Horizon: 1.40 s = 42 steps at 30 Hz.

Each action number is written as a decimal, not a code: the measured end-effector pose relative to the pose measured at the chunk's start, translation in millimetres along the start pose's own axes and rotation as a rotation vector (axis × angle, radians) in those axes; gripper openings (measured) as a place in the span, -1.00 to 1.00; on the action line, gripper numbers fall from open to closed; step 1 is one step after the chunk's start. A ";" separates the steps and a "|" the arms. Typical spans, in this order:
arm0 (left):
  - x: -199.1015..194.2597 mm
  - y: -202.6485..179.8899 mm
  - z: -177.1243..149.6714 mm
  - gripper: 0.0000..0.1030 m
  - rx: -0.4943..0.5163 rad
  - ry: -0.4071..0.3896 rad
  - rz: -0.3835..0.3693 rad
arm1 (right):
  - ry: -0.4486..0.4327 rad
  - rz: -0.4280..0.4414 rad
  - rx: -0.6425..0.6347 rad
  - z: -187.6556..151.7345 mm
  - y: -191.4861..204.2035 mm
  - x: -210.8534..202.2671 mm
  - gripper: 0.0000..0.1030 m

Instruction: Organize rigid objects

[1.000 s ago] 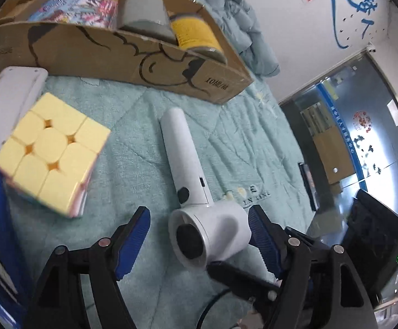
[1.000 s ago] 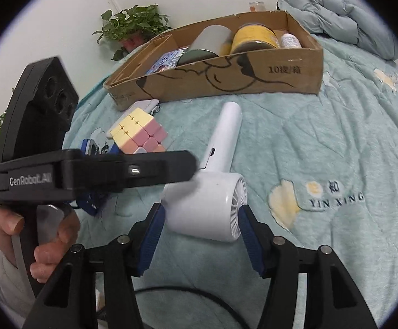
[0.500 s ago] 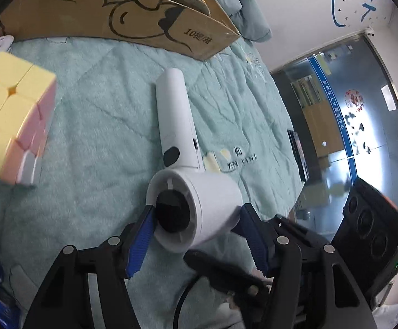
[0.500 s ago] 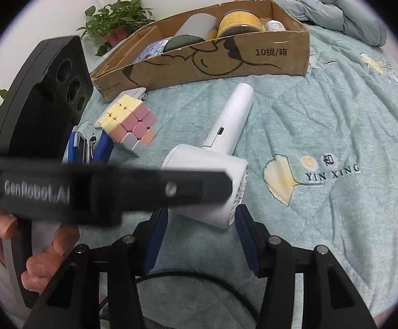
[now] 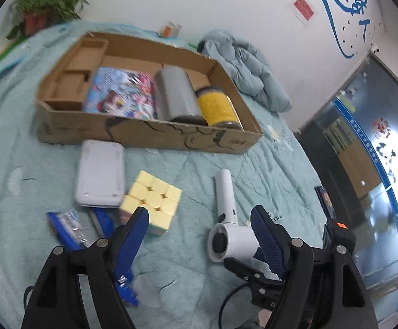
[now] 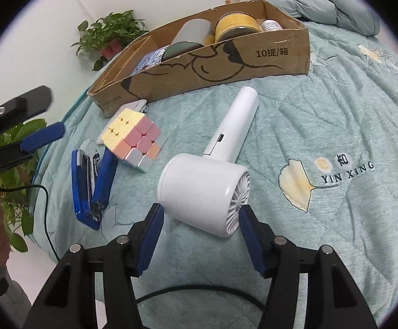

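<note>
A white hair dryer (image 6: 209,170) lies on the teal quilt, its handle pointing toward the cardboard box (image 6: 226,63). My right gripper (image 6: 201,216) is open with its blue pads on either side of the dryer's barrel, not pressing it. The dryer also shows in the left wrist view (image 5: 230,230). My left gripper (image 5: 199,219) is open, empty and raised above the quilt, between the pastel cube (image 5: 152,198) and the dryer. It shows at the left edge of the right wrist view (image 6: 41,135). The cube (image 6: 133,139) lies left of the dryer.
The box (image 5: 149,134) holds a colourful book (image 5: 122,96), a grey cylinder (image 5: 175,97) and a yellow can (image 5: 218,108). A white flat device (image 5: 100,172) and a blue stapler (image 6: 92,181) lie near the cube. A bundled jacket (image 5: 248,68) and potted plant (image 5: 45,2) sit behind.
My left gripper has opened, let go of the dryer barrel and pulled up and back to the left. My right gripper stays around the dryer, which rests on the quilt.
</note>
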<state>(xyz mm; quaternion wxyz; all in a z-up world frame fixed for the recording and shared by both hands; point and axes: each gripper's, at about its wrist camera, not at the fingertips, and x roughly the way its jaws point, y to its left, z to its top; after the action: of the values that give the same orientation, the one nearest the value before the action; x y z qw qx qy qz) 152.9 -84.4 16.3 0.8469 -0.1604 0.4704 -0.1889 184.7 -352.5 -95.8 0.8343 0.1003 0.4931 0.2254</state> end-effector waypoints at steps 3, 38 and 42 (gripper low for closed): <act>43.7 -14.3 7.9 0.31 0.017 0.091 -0.067 | -0.015 -0.013 0.007 -0.8 3.4 -4.9 0.11; 179.6 -35.5 1.5 -0.36 0.025 0.502 -0.152 | -0.011 -0.074 -0.058 -6.2 4.9 -10.8 0.39; 183.6 -36.3 5.3 -0.46 0.043 0.486 -0.132 | -0.010 -0.092 -0.080 -1.7 21.4 -3.5 0.27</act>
<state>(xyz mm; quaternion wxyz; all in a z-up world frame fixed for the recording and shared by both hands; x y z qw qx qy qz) 240.6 -202.2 -99.8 0.6981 -0.1226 0.6444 -0.2869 175.8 -335.5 -85.6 0.8496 0.0453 0.4835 0.2060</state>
